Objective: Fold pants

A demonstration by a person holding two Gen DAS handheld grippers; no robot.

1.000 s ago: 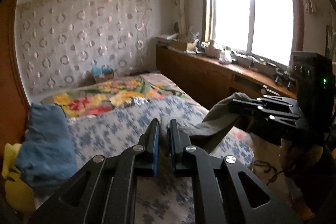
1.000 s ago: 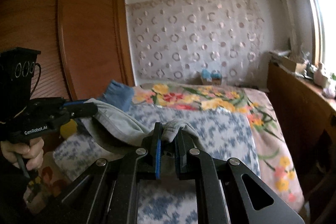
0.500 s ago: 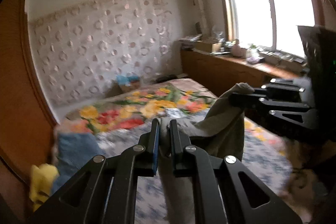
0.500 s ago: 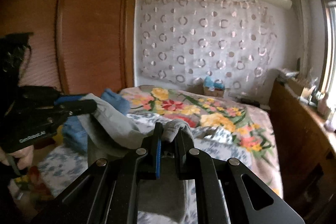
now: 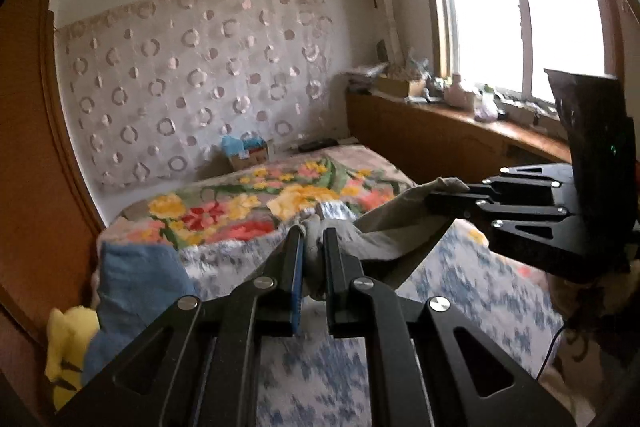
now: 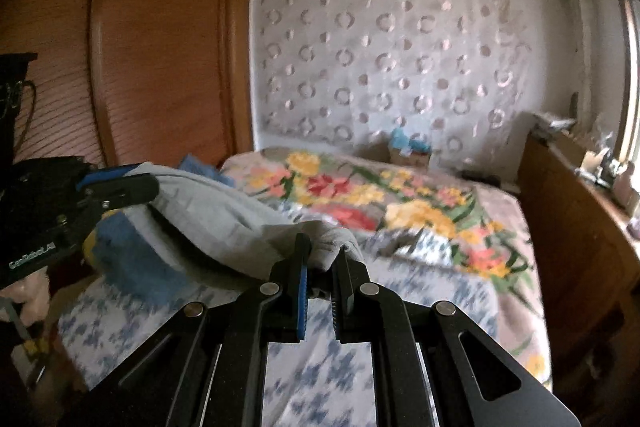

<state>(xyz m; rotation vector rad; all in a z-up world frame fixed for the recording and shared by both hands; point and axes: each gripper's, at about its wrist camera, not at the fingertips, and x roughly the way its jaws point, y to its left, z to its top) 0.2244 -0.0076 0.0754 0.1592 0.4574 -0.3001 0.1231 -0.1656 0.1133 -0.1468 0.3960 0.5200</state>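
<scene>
Above the blue-and-white floral bedsheet (image 5: 472, 267), the grey cotton pants (image 5: 384, 227) are held stretched between 2 clamped grippers — left gripper (image 5: 312, 247) and right gripper (image 6: 322, 255) each pinching 1 end — equally near.

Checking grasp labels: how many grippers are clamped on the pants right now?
2. The left gripper pinches one end of the grey pants above the bed; the right gripper pinches the other end.

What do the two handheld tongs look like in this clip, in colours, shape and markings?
Both are matte black, with angular linkage arms, triangular cut-outs and silver rivets. The left tongs and the right tongs each have a blue pad on one finger. From the right camera, the left tool's body carries white lettering, too blurred to read. A tall black box tops each.
</scene>
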